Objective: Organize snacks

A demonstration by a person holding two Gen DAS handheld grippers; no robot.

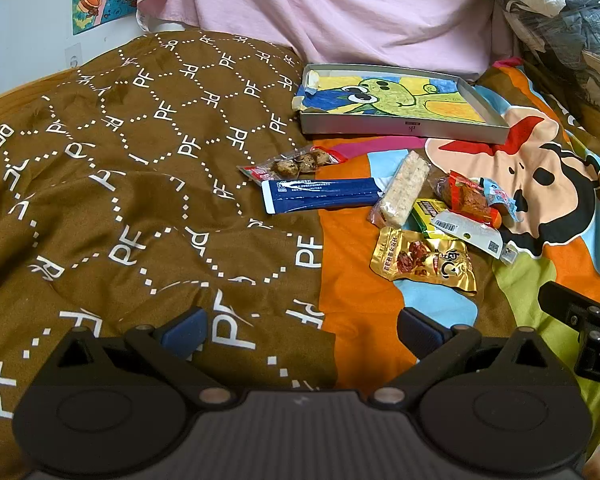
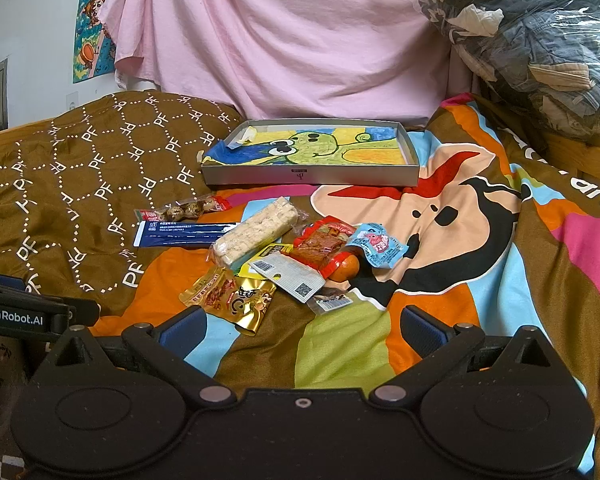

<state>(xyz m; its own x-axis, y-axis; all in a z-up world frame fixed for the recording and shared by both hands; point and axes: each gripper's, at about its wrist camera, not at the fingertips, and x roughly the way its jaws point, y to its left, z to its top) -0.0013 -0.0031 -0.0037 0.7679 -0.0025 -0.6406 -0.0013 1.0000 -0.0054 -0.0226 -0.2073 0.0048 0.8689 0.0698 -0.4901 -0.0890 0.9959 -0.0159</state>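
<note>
Hovering low over the bedspread [image 2: 480, 240], both grippers have fingers spread wide, nothing between them; left gripper [image 1: 300, 330] sits at bottom centre of its view, right gripper [image 2: 302, 330] likewise; snack packets [image 2: 276, 256] lie scattered mid-frame, gold pouch [image 2: 230, 294] nearest, blue sachet [image 1: 320, 196] left of the rice bar [image 1: 404, 188]; the shallow box [image 2: 312, 174] sits just behind them, holding only a drawing.
</note>
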